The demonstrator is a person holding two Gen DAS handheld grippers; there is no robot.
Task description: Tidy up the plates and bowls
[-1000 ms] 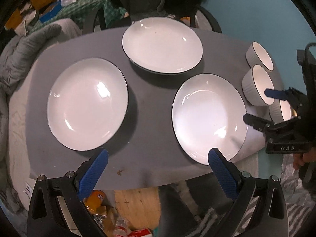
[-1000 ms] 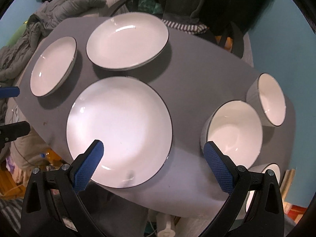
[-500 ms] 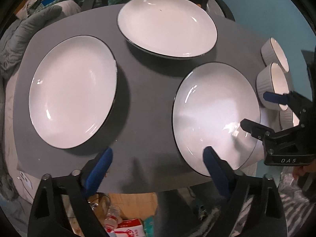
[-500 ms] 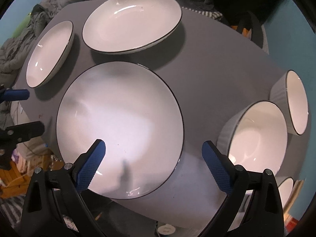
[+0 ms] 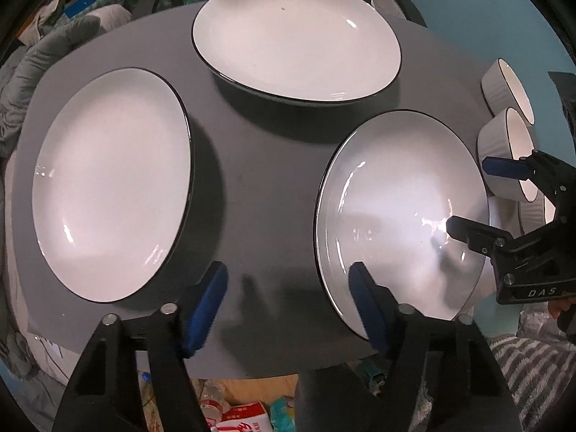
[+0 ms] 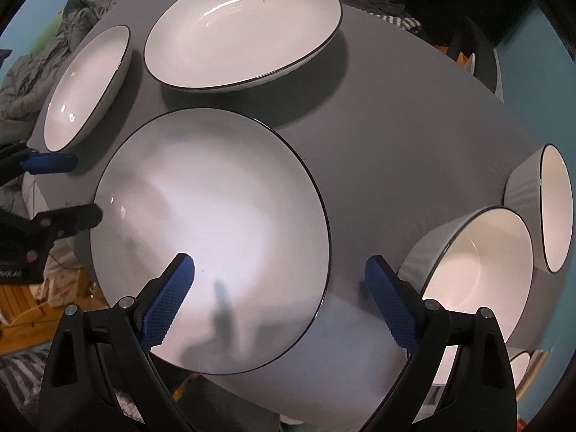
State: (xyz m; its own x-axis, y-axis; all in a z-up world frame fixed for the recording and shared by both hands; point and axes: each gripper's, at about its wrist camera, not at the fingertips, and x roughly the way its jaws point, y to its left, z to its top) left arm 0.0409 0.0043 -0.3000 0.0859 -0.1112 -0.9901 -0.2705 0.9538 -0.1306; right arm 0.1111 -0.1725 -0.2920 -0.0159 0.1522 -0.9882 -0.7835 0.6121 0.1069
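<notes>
Three white black-rimmed plates lie on the grey table (image 5: 252,165). The nearest plate (image 5: 399,216) (image 6: 208,216) sits between both grippers, each pointing straight down. My left gripper (image 5: 288,302) (image 6: 88,188) straddles its left rim, one blue pad over the plate, the other over the table. Its jaws are closing and no pad presses on the plate. My right gripper (image 6: 280,298) (image 5: 466,194) stands open astride the right rim. The other plates (image 5: 108,183) (image 5: 295,39) lie left and behind.
White ribbed bowls (image 6: 478,273) (image 6: 554,208) (image 5: 504,144) stand close to the right of the near plate, with another one at the table's edge (image 6: 518,363). Grey bedding (image 5: 46,46) lies beyond the table's left side. Packets and bottles (image 5: 237,414) litter the floor below the front edge.
Both grippers have come down closer to the table, so the plates look larger. The left gripper's fingers have drawn nearer together. No dish has moved.
</notes>
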